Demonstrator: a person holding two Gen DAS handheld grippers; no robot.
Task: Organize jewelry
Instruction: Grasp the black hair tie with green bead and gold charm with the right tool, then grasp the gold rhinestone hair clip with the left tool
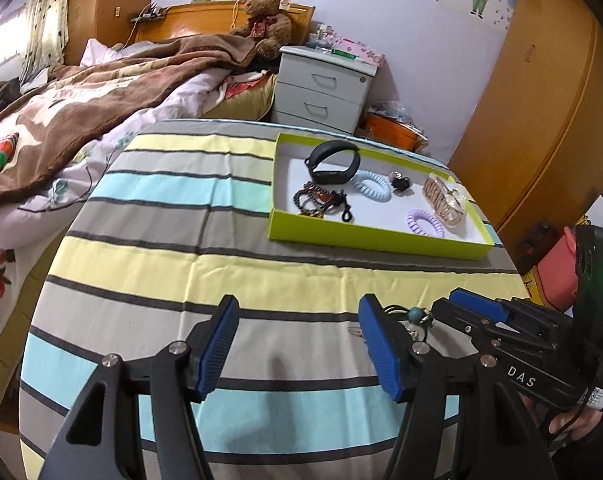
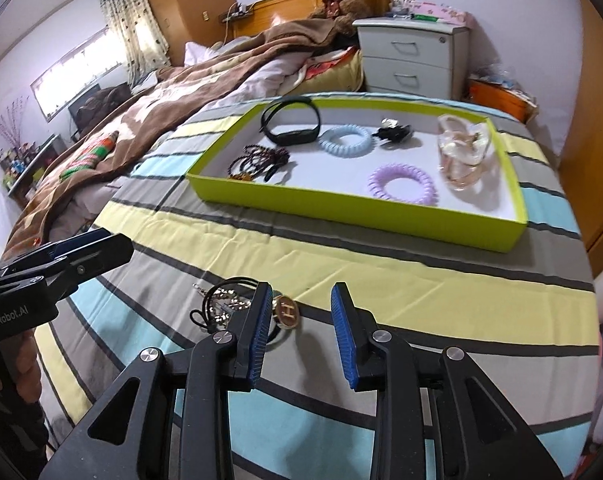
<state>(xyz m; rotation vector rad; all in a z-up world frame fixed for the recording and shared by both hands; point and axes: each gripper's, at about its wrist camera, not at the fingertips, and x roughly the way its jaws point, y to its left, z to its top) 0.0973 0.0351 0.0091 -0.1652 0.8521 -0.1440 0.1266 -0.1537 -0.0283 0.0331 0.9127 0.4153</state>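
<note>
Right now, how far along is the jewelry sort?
Mostly done: the green tray already holds a black band, blue coil tie, purple coil tie, dark beads and a clear clip. In hand: nothing; the right claw is open beside the H charm, and the left claw is open. Left: the small tangle on the striped cloth.

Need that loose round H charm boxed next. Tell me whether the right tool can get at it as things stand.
Probably yes. The H charm lies on the striped cloth just ahead of the right tool, whose jaws stand apart and empty. It touches the tangled pile, so that may drag along.
</note>
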